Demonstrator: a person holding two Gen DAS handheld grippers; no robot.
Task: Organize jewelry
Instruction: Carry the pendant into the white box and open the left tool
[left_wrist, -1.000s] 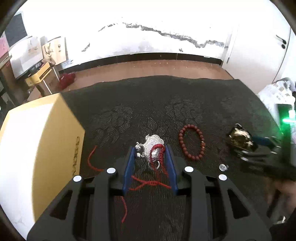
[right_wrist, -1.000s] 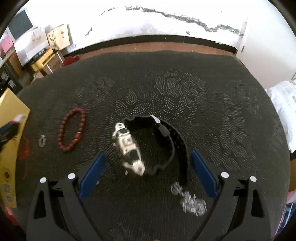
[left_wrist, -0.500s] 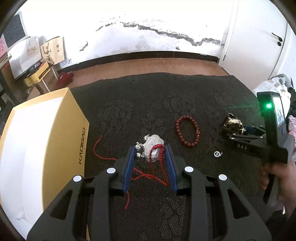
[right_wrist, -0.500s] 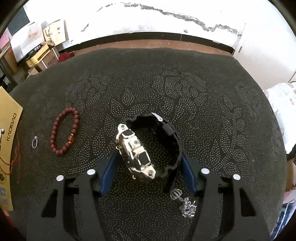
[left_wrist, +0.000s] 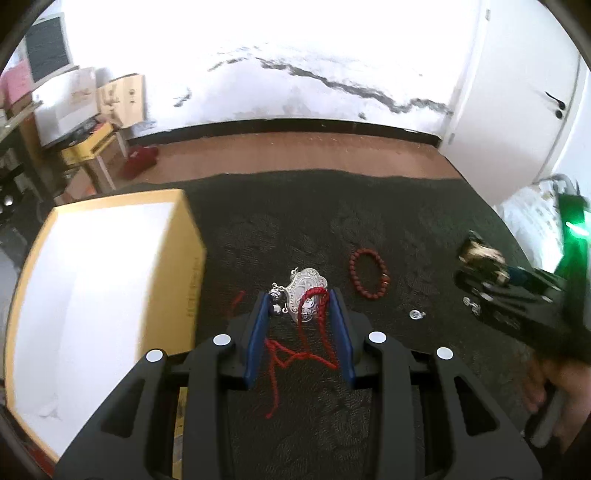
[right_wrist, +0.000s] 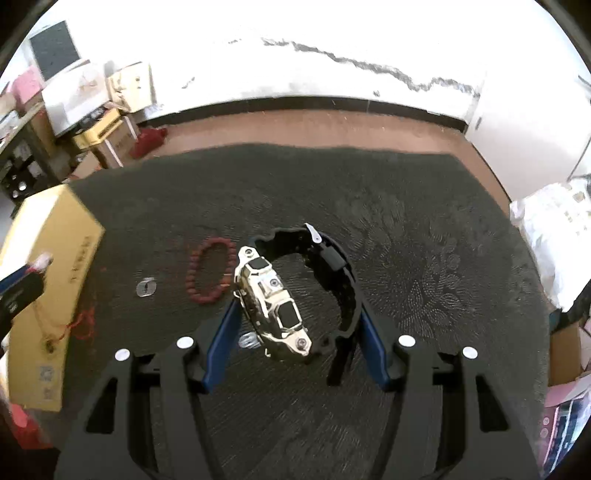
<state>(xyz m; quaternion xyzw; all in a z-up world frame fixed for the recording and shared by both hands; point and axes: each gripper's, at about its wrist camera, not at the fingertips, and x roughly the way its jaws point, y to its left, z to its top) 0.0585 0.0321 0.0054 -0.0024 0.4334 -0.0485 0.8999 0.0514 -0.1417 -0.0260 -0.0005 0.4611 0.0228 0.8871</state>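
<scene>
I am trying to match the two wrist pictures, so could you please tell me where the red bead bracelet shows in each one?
Left wrist view: the red bead bracelet lies on the dark cloth, right of centre, just up and right of the left claw.
Right wrist view: the bracelet lies left of centre, just left of the watch.
Shared landmark: the yellow box, at the left of both views.

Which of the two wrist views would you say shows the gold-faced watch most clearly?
The right wrist view: the watch fills the centre, gold case and black strap sharp, clamped between the right gripper pads. In the left wrist view the same watch is only a small blurred shape at the right edge, at the tip of that gripper.
</scene>
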